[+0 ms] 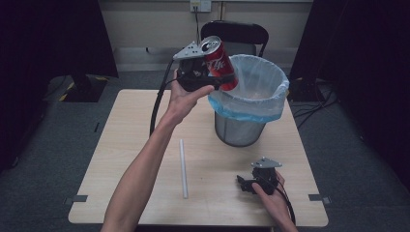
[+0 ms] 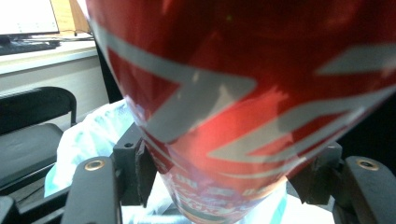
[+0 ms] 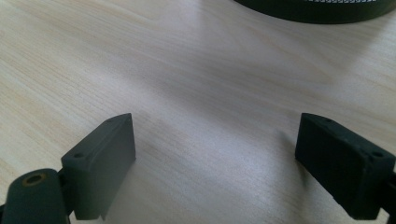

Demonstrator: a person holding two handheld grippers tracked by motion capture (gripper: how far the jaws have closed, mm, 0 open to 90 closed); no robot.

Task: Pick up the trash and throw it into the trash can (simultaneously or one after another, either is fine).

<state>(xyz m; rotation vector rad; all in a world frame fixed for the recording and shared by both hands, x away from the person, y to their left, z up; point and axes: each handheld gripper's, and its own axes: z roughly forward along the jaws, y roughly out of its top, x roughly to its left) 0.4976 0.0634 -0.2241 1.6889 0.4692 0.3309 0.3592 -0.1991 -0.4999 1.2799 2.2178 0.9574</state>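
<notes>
Red can gripped in left tool at bin rim; right tool gapes wide near table front edge.

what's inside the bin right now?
The bin has a pale bag lining it; the visible inner wall looks bare. The red can, held in the left gripper at the rim, hides the near-left part and the bottom.

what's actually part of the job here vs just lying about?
In the job:
- red soda can, clamped in the left gripper
- lined mesh waste bin, can held at its rim

Lying about:
- white tube on the table
- right gripper, open, resting idle on the table
- black chair behind
</notes>
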